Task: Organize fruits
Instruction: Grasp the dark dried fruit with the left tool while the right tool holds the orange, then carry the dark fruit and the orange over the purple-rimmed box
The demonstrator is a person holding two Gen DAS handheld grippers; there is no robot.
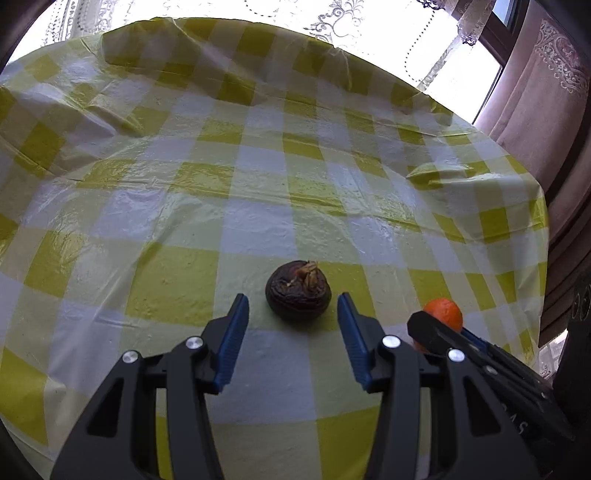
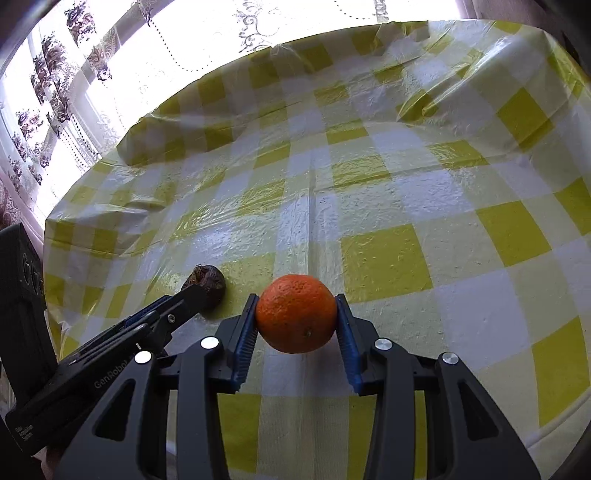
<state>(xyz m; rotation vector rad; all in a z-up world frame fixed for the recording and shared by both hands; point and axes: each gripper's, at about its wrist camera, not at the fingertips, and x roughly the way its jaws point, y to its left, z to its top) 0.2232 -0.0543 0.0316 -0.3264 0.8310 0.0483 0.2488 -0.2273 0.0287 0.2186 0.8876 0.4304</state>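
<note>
A dark brown wrinkled fruit point(image 1: 297, 290) with a dry stem sits on the yellow-and-white checked tablecloth point(image 1: 258, 184). My left gripper point(image 1: 293, 308) is open, its blue pads just short of the fruit on either side, not touching it. An orange point(image 2: 296, 313) sits between the blue pads of my right gripper point(image 2: 296, 314), which is shut on it at table level. In the left wrist view the orange point(image 1: 445, 312) shows at the right behind the right gripper. In the right wrist view the dark fruit point(image 2: 207, 284) lies to the left, partly hidden by the left gripper's finger.
The tablecloth point(image 2: 406, 184) is wrinkled, with raised folds toward the far edge. Lace curtains point(image 1: 351, 22) and a bright window stand behind the table. A pink curtain point(image 1: 535, 92) hangs at the right. A dark box point(image 2: 18, 295) stands at the table's left edge.
</note>
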